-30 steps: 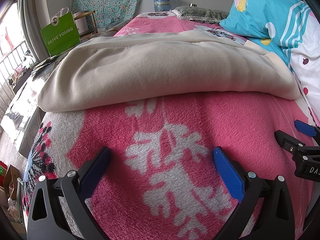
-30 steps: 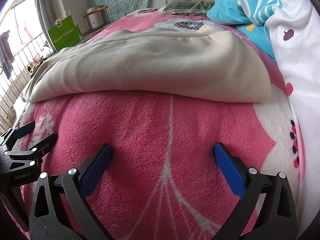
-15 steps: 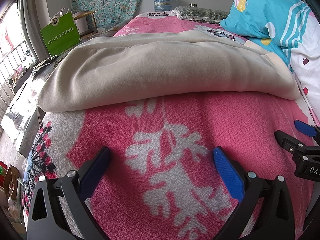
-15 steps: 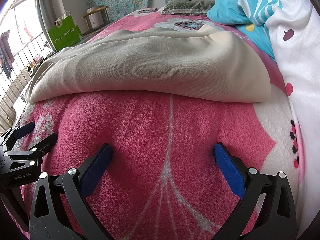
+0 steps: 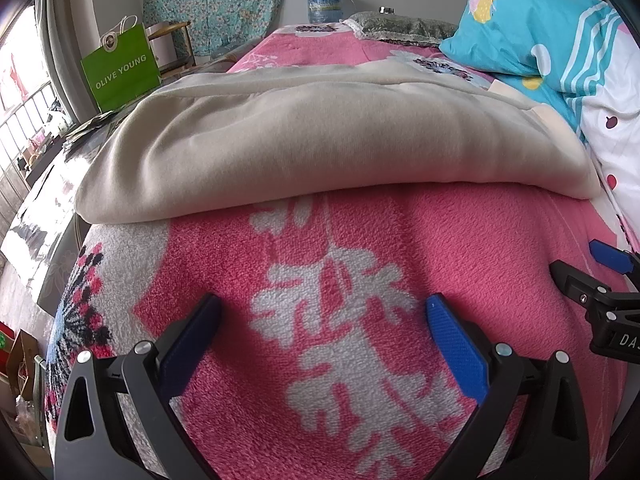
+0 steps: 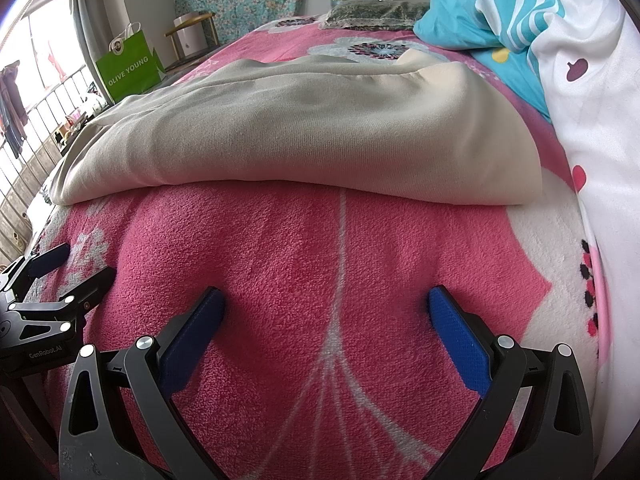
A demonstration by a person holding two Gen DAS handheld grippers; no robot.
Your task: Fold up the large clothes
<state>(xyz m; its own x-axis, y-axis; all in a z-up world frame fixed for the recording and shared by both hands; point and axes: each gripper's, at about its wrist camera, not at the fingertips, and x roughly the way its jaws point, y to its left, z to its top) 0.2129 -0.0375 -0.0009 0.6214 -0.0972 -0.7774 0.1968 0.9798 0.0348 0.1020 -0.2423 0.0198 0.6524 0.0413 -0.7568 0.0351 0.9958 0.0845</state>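
Both my left gripper [image 5: 320, 316] and right gripper [image 6: 326, 308] fingers gape wide, empty; beige sweatshirt [image 5: 320, 140] lies ahead, long axis crosswise on the bed [image 5: 460, 240].

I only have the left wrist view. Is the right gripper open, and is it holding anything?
Observer: The right gripper is open and empty, with its blue pads over the pink fleece blanket.
Operator: Touching anything ahead?
Observer: No. The folded beige garment lies further ahead, with bare blanket between.
Operator: And that garment's right end?
Observer: Its near corner stops short of the white dotted quilt; a strip of blanket shows between them.
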